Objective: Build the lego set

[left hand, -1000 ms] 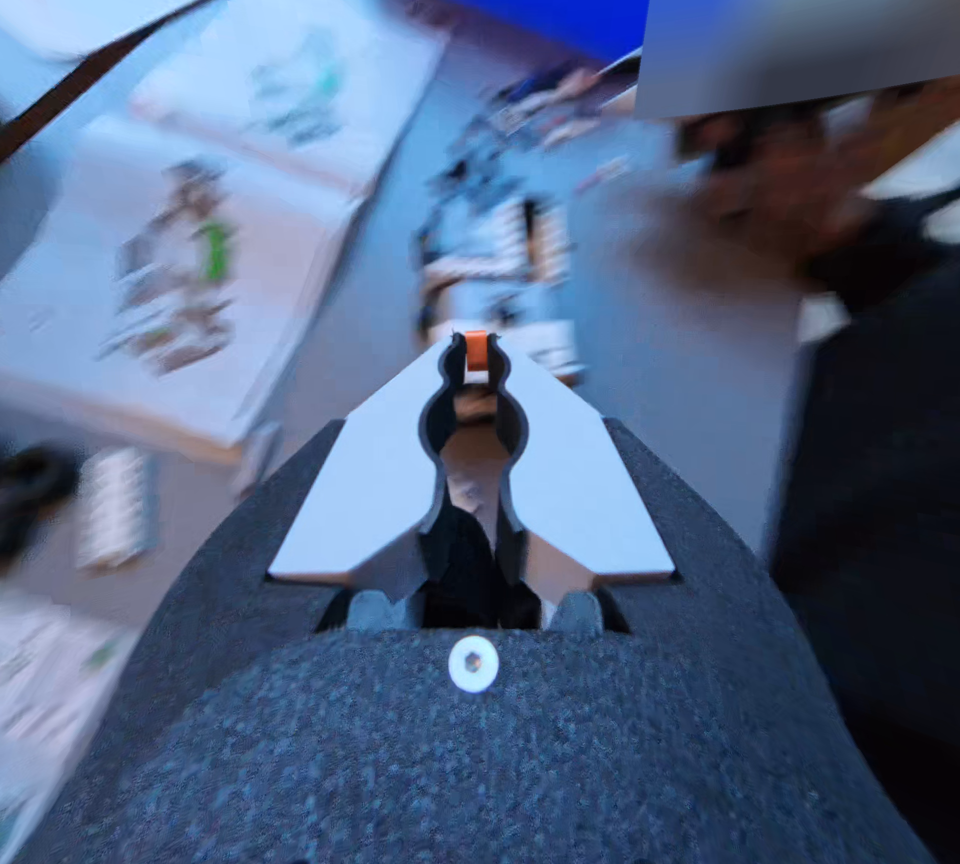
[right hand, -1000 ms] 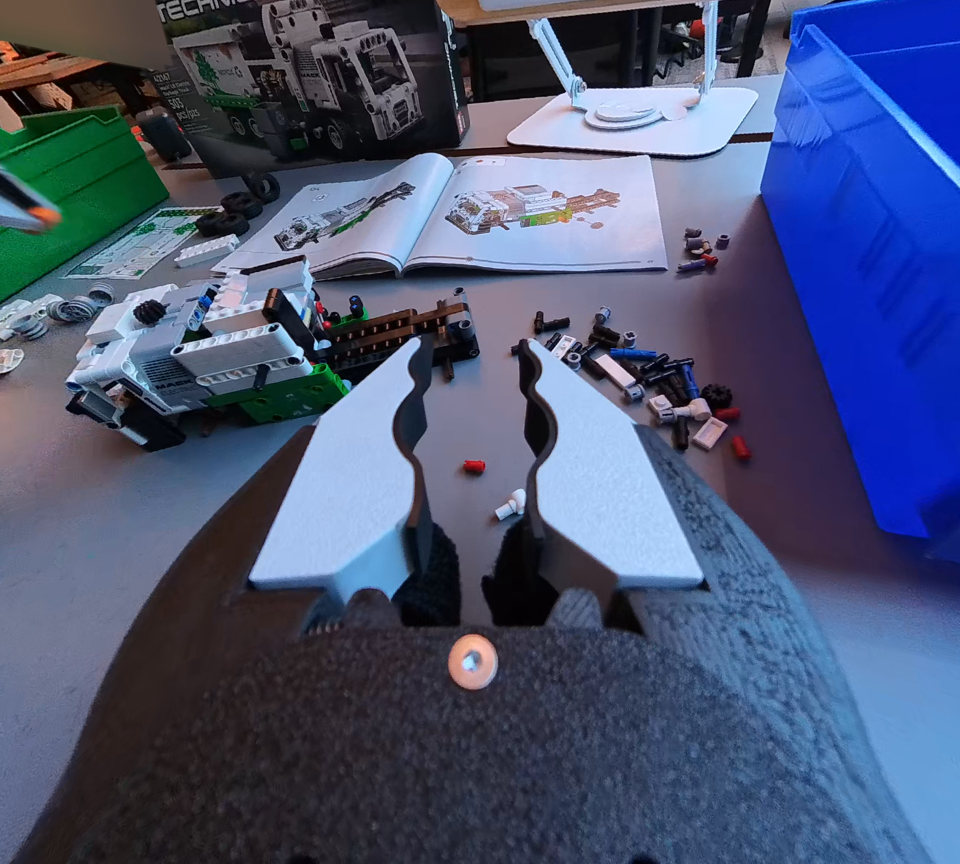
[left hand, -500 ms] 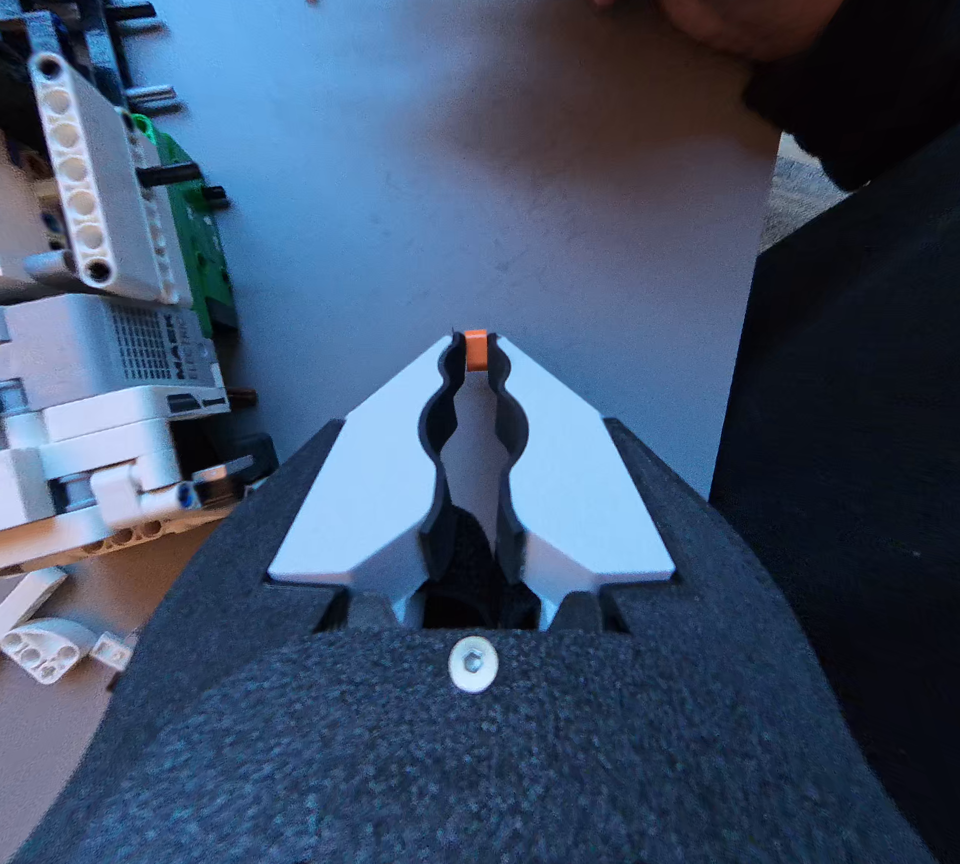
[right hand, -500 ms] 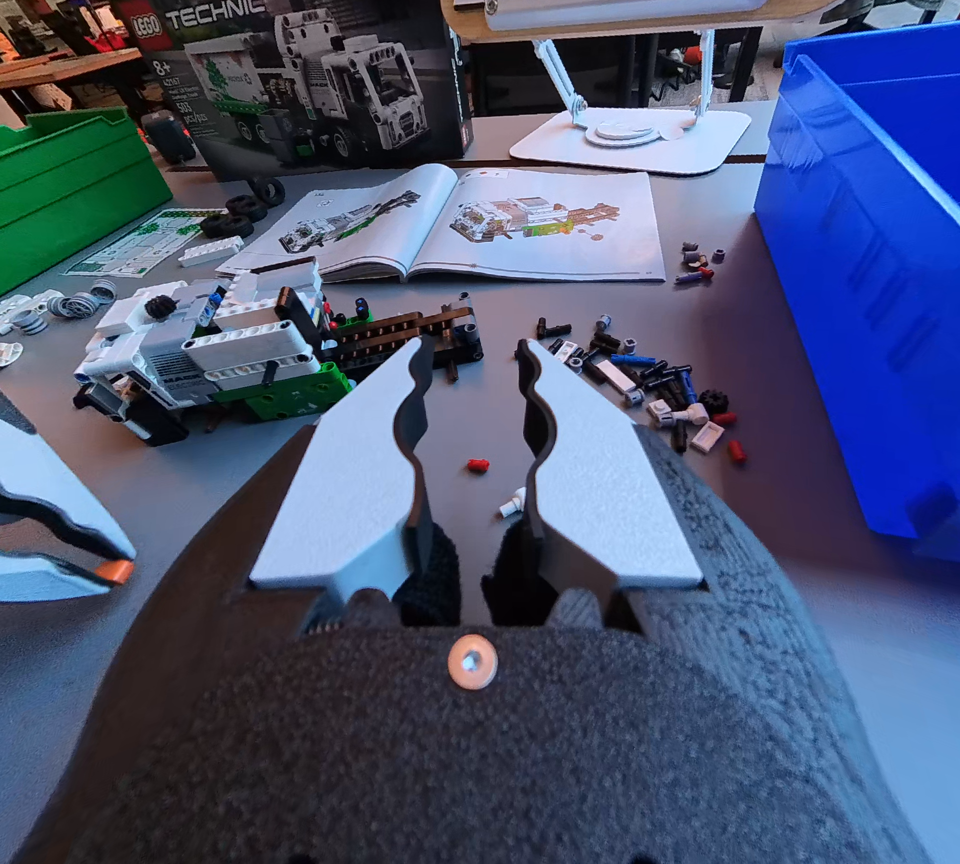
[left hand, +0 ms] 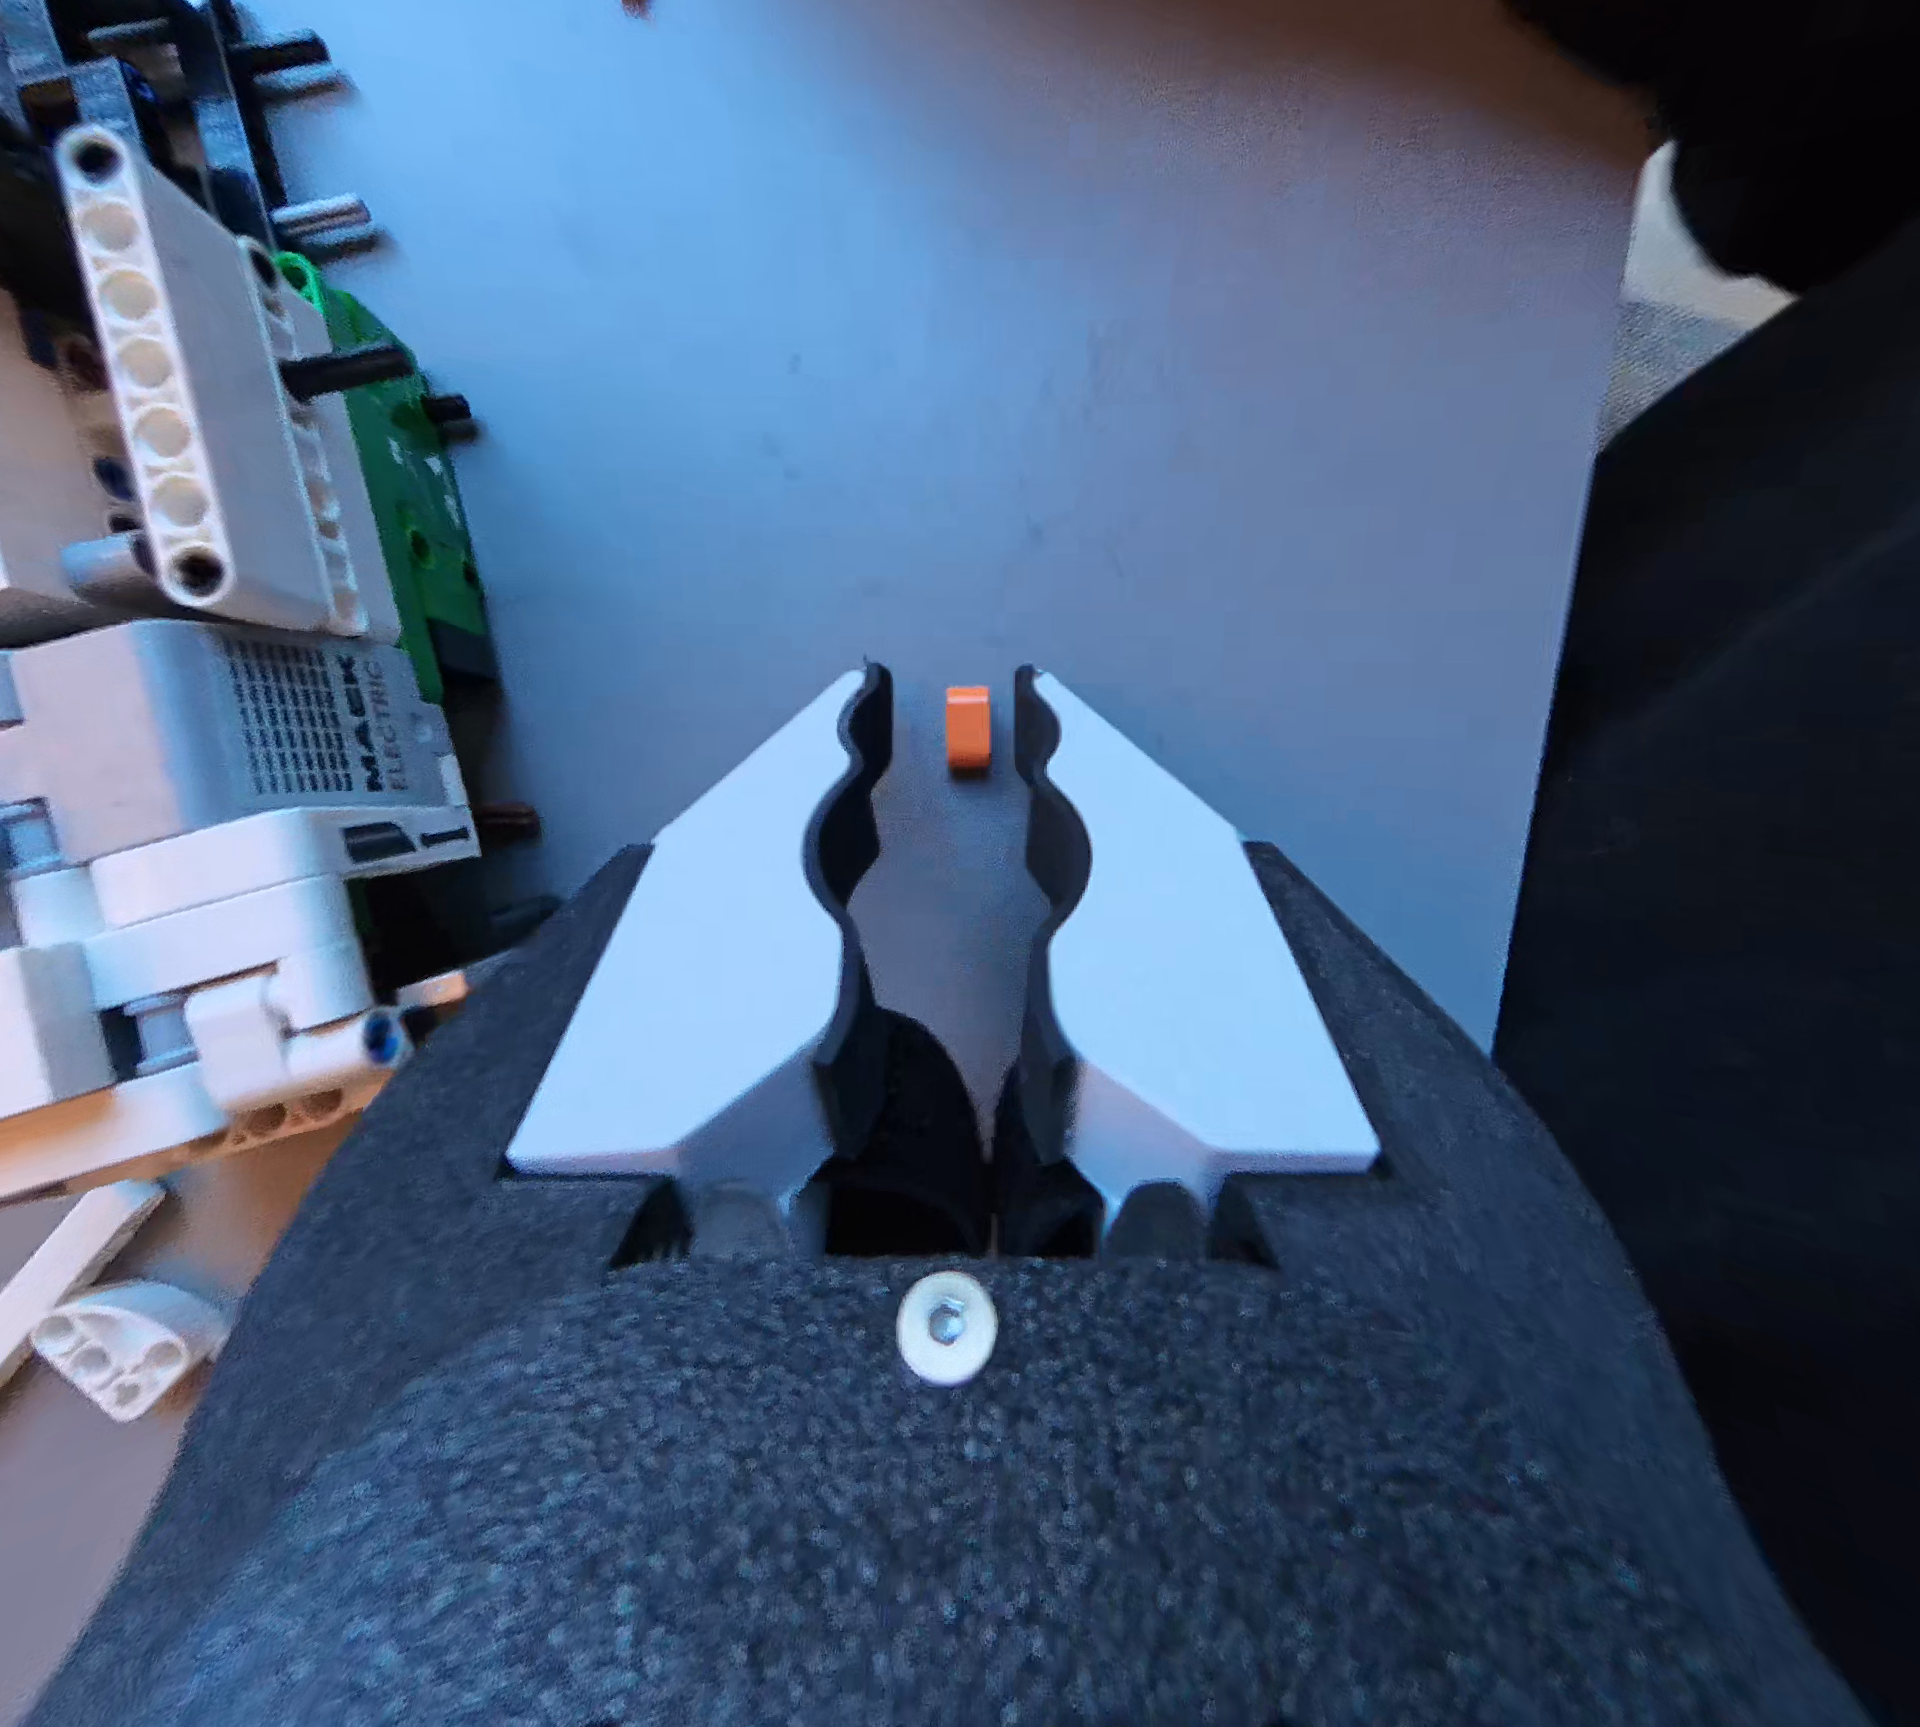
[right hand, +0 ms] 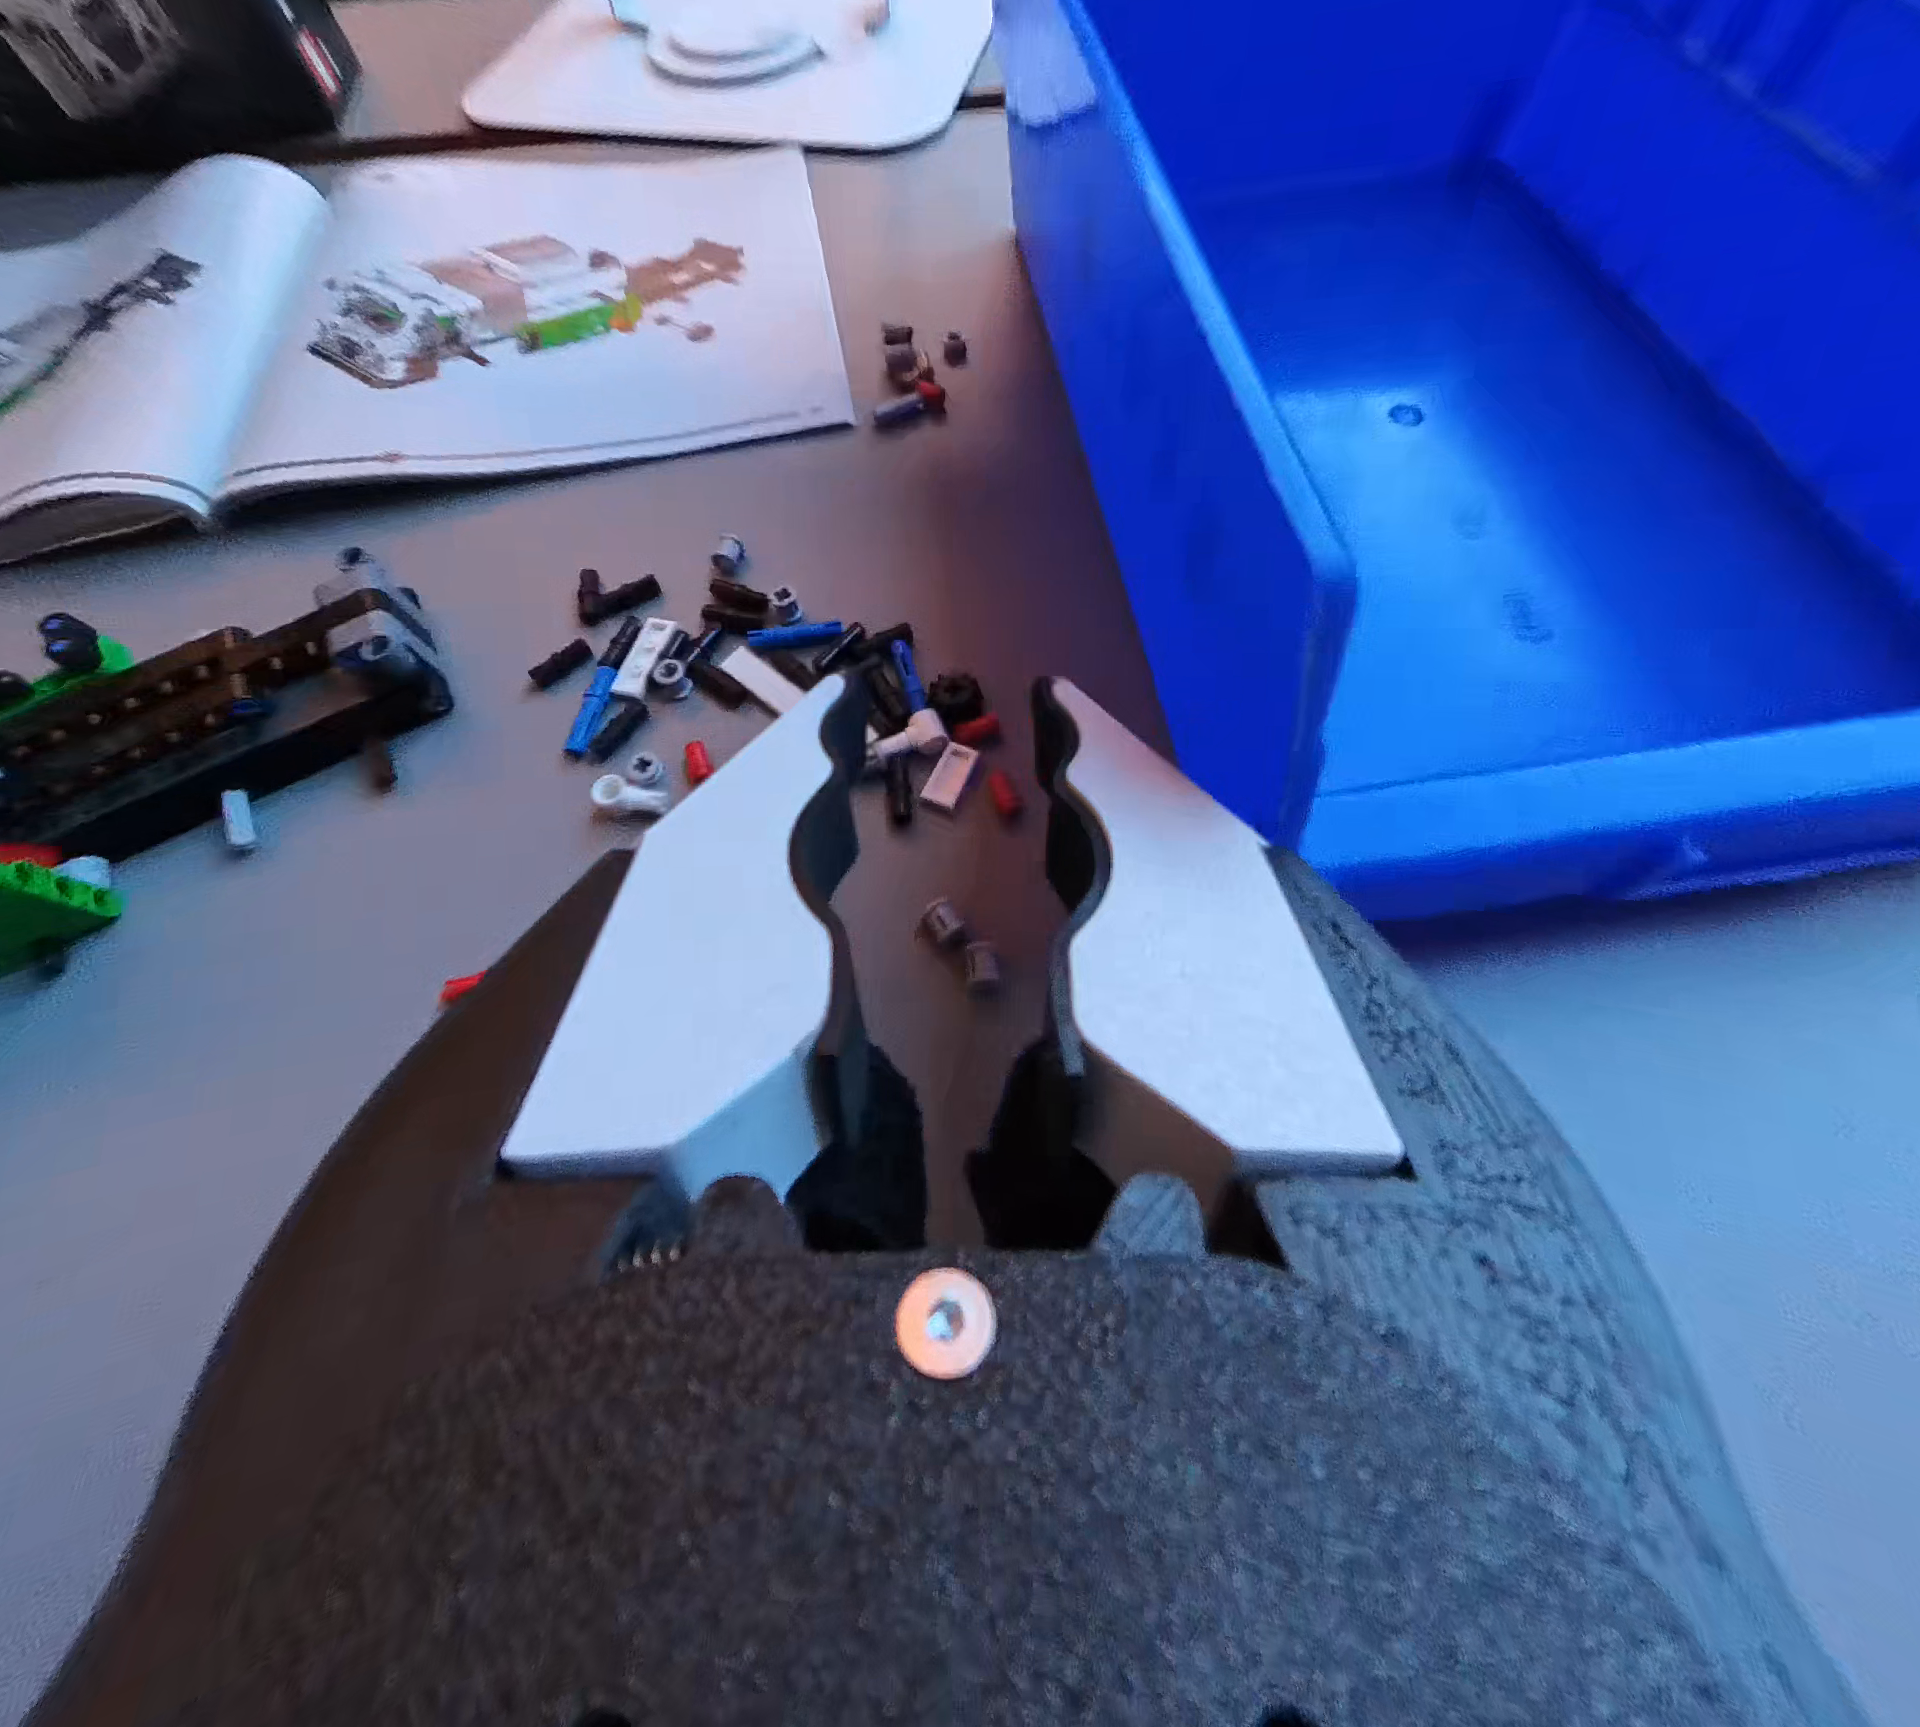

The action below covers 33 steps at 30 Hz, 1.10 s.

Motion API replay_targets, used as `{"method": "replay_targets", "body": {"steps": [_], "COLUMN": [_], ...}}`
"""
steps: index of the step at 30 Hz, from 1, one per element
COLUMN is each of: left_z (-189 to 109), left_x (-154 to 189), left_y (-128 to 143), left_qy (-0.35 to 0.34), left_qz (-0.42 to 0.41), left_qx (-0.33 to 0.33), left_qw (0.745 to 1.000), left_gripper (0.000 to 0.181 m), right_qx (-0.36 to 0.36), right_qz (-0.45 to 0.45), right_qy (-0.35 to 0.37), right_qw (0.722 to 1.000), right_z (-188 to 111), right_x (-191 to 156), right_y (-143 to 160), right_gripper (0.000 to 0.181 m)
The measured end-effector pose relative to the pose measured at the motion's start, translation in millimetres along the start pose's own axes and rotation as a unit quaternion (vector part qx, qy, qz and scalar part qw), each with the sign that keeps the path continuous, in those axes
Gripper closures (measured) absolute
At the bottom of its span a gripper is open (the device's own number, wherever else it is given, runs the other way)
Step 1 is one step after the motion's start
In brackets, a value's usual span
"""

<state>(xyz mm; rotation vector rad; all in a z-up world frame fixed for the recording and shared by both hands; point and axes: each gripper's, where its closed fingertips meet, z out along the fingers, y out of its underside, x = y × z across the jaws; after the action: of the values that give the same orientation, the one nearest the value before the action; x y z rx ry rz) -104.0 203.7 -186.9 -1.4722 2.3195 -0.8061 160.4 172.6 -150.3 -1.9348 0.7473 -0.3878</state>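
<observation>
Left wrist view showed the left gripper (left hand: 951, 690) with its jaws apart and a small orange piece (left hand: 967, 728) lying between the fingertips, touching neither, apparently on the grey table (left hand: 1039, 327). The partly built truck (left hand: 208, 742), of white perforated beams and green plates, stood just to the gripper's left. The piece was judged easy to lose: smooth, hard and tiny, it could be nudged off by a wavy finger edge or skid when re-gripped.

In the right wrist view the right gripper (right hand: 945, 711) was also seen with jaws apart and nothing between them, aimed at a heap of loose pins (right hand: 790, 659) just ahead. A glossy blue bin (right hand: 1455, 430) stood close on its right, and an open instruction booklet (right hand: 416, 347) lay further ahead to the left. Several short round pins were judged likely to be scattered or grasped together, since they were crowded and could roll.
</observation>
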Motion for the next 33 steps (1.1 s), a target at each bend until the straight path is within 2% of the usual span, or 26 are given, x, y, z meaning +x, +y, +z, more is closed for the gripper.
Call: {"method": "replay_targets", "body": {"steps": [2,8,12,21,26,33], "left_z": [-6,-40,-53,-54,-55,-62], "left_x": [2,3,2,12,14,16], "left_y": [-10,-38,-43,-38,-39,-43], "left_qy": [0.019,0.063,0.098,0.115,0.111,0.101], "left_qz": [-0.007,-0.013,-0.032,-0.003,-0.005,-0.008], "left_qx": [0.030,0.146,0.182,0.178,0.181,0.189], "left_qw": [0.999,0.987,0.978,0.977,0.977,0.977], "left_gripper": [0.156,0.156,0.156,0.156,0.157,0.157], "right_qx": [-0.021,-0.081,-0.096,-0.118,-0.109,-0.105], "right_qz": [0.003,-0.015,-0.018,-0.016,-0.019,-0.028], "right_qy": [-0.005,0.026,0.040,0.023,0.024,0.019], "right_qw": [1.000,0.996,0.994,0.993,0.994,0.994], "right_z": [11,27,30,37,36,34], "right_x": [-2,3,6,1,1,-1], "right_y": [2,14,18,22,20,19], "right_gripper": [0.150,0.155,0.159,0.163,0.170,0.170]}}
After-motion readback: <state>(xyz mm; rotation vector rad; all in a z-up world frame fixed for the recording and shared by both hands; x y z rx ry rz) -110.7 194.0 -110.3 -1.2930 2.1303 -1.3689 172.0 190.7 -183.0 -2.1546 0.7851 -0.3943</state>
